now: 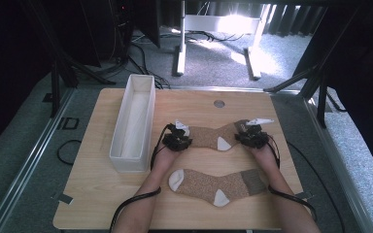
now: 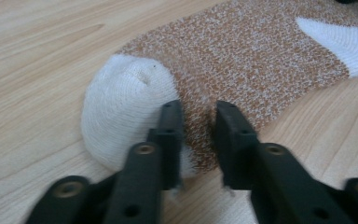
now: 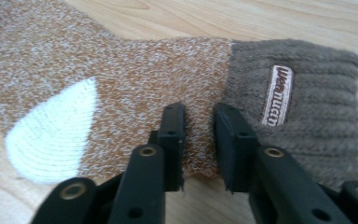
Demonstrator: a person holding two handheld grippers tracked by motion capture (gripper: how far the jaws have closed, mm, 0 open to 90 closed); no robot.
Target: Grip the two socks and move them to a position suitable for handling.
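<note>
The fuzzy, speckled brown sock (image 1: 212,137) lies flat on the wooden table (image 1: 102,189) — left gripper (image 2: 196,122) pinches its toe end, right gripper (image 3: 198,123) its ankle.

Recording lab or studio, dark curtains (image 1: 9,43), stand legs (image 1: 179,58), floor cables (image 1: 141,48), wooden table (image 1: 102,194)
</note>
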